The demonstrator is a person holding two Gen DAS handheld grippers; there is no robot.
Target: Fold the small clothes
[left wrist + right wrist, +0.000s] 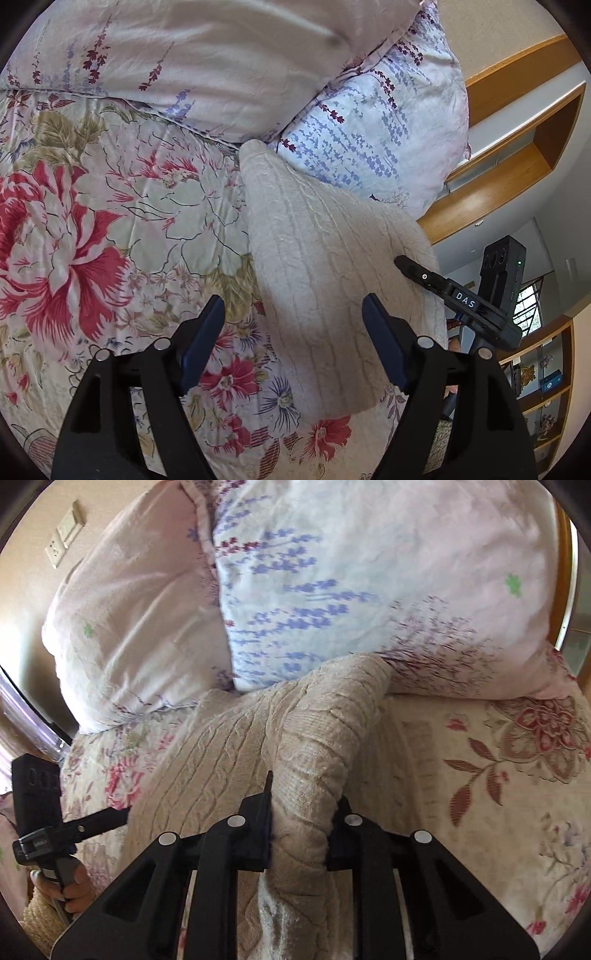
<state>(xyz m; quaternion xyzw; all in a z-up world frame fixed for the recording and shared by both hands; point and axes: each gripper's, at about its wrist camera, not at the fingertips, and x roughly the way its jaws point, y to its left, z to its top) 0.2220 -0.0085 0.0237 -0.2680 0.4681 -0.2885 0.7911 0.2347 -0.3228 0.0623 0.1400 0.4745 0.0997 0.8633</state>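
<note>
Left wrist view: one beige cable-knit sweater (332, 280) lies on the floral bedspread (110, 221) below two pillows (207, 62), and the left gripper (293, 314) hovers over it, jaws wide and empty.

Right wrist view: right gripper (303, 805) pinches a bunched sleeve (321, 746), apparently to fold it across the body.
</note>
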